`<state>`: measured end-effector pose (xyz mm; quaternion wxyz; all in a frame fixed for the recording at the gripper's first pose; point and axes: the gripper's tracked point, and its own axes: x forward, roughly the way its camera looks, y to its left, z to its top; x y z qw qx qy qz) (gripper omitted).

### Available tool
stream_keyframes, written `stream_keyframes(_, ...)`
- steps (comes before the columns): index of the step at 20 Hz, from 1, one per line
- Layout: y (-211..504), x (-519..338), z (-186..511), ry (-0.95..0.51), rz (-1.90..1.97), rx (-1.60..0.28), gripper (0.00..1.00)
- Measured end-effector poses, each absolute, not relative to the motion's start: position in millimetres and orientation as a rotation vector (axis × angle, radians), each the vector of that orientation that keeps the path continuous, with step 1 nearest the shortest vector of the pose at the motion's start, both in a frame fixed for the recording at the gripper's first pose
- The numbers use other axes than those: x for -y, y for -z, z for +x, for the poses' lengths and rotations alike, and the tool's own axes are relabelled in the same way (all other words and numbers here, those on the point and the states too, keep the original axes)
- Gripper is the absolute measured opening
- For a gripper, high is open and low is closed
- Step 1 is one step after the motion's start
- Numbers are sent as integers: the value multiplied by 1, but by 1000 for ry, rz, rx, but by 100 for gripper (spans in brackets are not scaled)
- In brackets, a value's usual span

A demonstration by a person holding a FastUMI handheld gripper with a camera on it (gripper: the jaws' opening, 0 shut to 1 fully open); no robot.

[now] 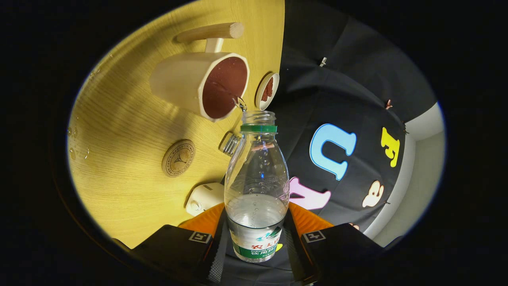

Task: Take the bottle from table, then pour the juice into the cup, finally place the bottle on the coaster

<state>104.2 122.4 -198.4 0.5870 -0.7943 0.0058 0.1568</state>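
Bottle (256, 186) sits pinched between my two fingers (214, 254), both pressing its labelled lower body; its base is cut off from sight. Its long axis runs straight ahead from my claw (256, 254), the uncapped mouth aimed at the cup (202, 83). A thin stream crosses from mouth to cup rim. Beside it lie the round coaster (178, 157), a small cap (230, 143) and a white object (204, 196), partly hidden behind my finger.

Count here: one bottle (256, 186), one cup (200, 85), one coaster (178, 158), one small dish (267, 91), one bottle cap (230, 143).
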Motion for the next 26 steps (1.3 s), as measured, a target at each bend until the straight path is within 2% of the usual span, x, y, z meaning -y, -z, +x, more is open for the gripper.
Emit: stream_keyframes(26, 179, -139, 117, -374, -1968, 71, 68)
